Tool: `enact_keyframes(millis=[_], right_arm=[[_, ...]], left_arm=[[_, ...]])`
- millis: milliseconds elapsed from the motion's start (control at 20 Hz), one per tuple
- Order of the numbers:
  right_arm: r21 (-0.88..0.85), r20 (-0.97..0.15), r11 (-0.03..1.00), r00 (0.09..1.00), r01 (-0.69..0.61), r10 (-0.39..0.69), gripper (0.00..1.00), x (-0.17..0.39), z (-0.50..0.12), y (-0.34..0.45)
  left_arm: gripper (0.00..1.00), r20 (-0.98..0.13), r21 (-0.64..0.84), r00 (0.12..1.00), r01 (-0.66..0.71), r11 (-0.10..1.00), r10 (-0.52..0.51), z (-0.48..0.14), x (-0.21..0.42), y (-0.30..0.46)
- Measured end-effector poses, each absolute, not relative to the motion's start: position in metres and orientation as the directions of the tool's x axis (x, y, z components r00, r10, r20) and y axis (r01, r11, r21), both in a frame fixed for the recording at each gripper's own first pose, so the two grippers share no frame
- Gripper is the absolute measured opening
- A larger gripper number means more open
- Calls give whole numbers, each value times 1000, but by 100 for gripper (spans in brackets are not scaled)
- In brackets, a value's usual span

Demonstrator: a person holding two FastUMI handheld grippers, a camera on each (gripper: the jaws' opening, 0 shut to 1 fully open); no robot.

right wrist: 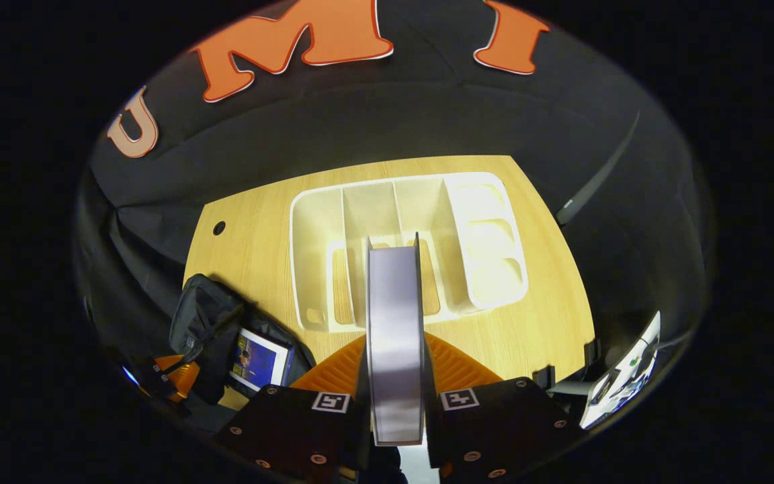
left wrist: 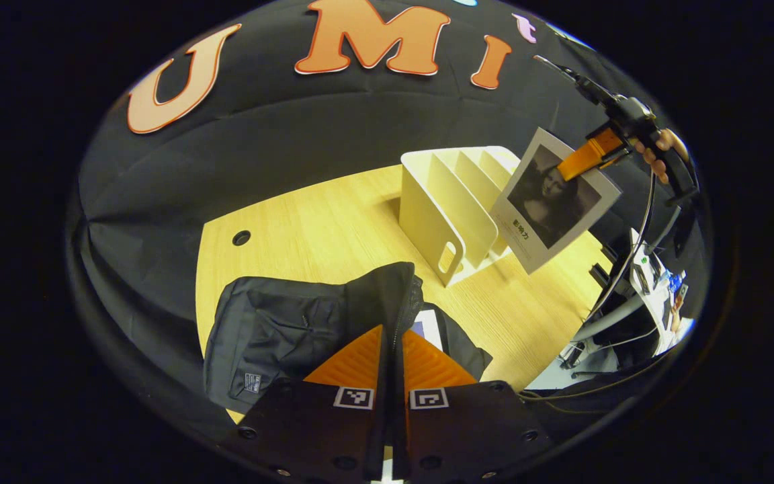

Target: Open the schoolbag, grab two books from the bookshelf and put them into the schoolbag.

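Observation:
The black schoolbag (left wrist: pixel 279 329) lies on the wooden table (left wrist: pixel 333 215), and my left gripper (left wrist: pixel 392 336) is shut on the edge of its opening, holding it up. One book (left wrist: pixel 427 324) lies partly inside the bag. The white bookshelf (left wrist: pixel 454 202) stands behind, its slots bare. In the air beside it, my right gripper (left wrist: pixel 588 158) is shut on a book with a portrait cover (left wrist: pixel 555 198). In the right gripper view that book (right wrist: pixel 394 302) stands edge-on between my right gripper (right wrist: pixel 395 343) fingers, above the bookshelf (right wrist: pixel 481 235). The schoolbag (right wrist: pixel 202 312), the blue-covered book (right wrist: pixel 257 359) in it and the left gripper (right wrist: pixel 172 373) sit lower left.
A round cable hole (left wrist: pixel 241 237) is near the table's far left corner. Past the table's right edge stand metal legs, cables and small devices (left wrist: pixel 649 275). A hand (left wrist: pixel 659 151) holds the right gripper. The black cloth wall closes the back.

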State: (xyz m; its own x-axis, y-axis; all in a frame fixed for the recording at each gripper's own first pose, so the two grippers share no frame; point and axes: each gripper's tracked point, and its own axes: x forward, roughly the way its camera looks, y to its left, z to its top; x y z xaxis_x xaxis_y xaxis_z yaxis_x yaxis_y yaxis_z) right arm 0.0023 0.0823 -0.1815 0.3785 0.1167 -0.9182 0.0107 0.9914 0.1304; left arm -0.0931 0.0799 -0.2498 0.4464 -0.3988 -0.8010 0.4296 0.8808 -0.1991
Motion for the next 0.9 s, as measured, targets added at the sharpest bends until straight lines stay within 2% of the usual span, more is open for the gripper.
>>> enact_keyframes(millis=[250,450,500,550,700,900], right_arm=[[213,-904,972,398,100,158,34,-54,-172,102],[424,-846,877,443,224,296,33,-82,-164,138],[474,-826,845,457,248,329,41,-87,-161,147],[508,-812,820,466,265,352,32,-90,-158,154],[574,-767,774,505,266,395,31,-99,-155,170],[663,-711,706,507,249,488,31,-109,-161,204]], left_arm=[[6,-787,-207,427,497,843,-445,-249,-94,87],[6,-776,-205,415,546,812,-475,-247,-94,94],[6,-773,-207,414,552,808,-481,-247,-94,95],[5,-772,-210,411,555,805,-485,-246,-94,97],[6,-765,-213,412,562,799,-494,-244,-94,101],[5,-756,-225,416,559,798,-505,-241,-92,105]])
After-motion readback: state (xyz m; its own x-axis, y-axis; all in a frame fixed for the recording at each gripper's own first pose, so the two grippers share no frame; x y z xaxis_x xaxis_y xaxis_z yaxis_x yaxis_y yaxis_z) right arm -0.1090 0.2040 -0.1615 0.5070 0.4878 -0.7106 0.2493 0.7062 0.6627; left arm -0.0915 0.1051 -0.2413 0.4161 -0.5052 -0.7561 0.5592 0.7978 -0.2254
